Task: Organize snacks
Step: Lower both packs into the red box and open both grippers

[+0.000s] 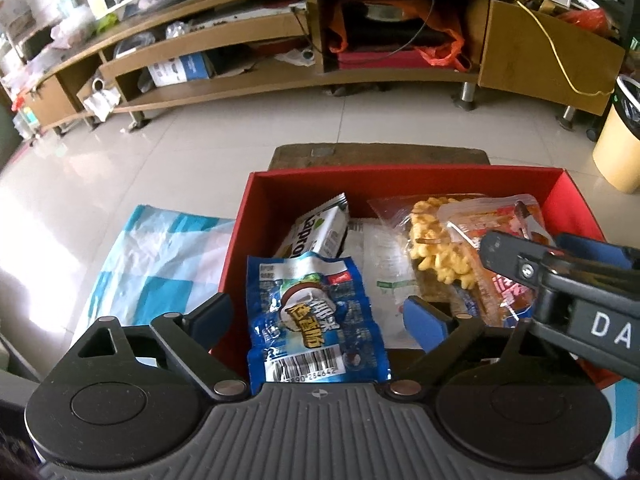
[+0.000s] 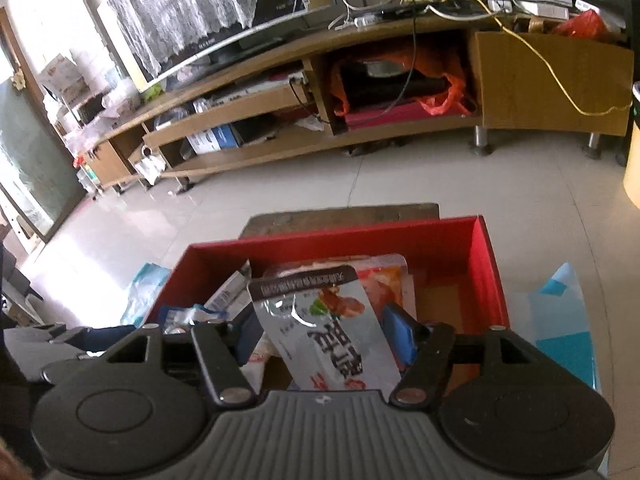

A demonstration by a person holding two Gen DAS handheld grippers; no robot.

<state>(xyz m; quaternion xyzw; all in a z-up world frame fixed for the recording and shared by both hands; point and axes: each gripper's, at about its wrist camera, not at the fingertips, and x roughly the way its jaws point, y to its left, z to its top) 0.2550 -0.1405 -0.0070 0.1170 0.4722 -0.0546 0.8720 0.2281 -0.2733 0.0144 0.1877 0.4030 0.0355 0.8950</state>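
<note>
Left wrist cam: the left gripper [image 1: 320,314] has its fingers spread wide over the near edge of the red box [image 1: 420,176], and the blue snack packet [image 1: 316,320] lies loose between them without either pad pressing it, with a green-and-white packet [image 1: 320,232] just past the fingertips and the bag of yellow crackers [image 1: 436,240] off toward the right finger, where the right gripper [image 1: 516,256] pokes in. Right wrist cam: that right gripper [image 2: 324,330] is partly spread, and the silver pouch [image 2: 332,328] stands tilted between the fingers, over the box [image 2: 484,272]; honestly can't tell if the pads touch it.
</note>
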